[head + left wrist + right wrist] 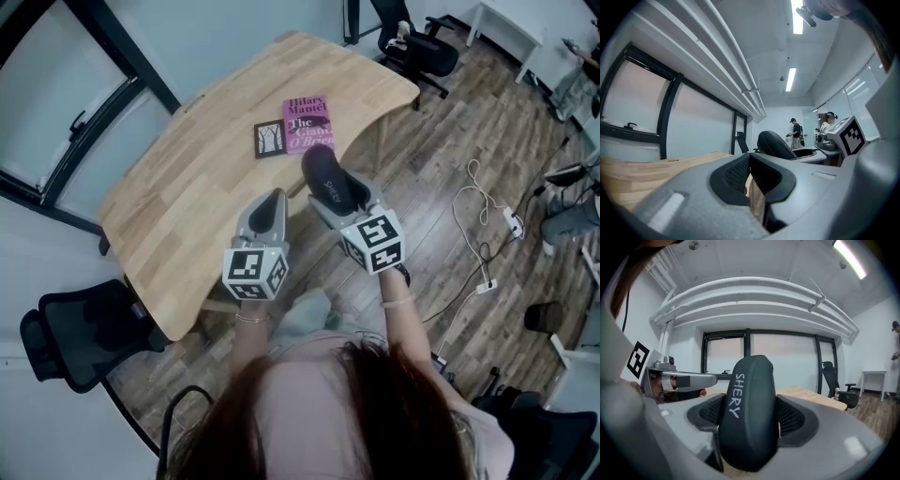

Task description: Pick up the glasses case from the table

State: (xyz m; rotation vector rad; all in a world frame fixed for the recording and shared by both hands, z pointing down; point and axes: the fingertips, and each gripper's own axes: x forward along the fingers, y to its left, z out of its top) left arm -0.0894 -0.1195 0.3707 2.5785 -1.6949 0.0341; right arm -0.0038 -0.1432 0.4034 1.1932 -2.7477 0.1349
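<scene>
A black office chair [73, 334] stands at the far left, beside the light wooden bench [178, 216]. Over the bench's near edge, the left hand-held gripper [276, 199] hangs in the air with its jaws together, the dark pads [736, 174] meeting and nothing between them. Further back on the bench lie a small dark card [270, 139] and, just beside it on the right, a pink book [308, 124]. To the right of the left one, the right hand-held gripper [339, 192] is clamped on the glasses case [328, 174], a black oblong with white lettering; the case stands between the jaws, raised clear of the bench top. Farther right, a white power strip [512, 221] with its cable lies on the wooden floor [441, 141]
</scene>
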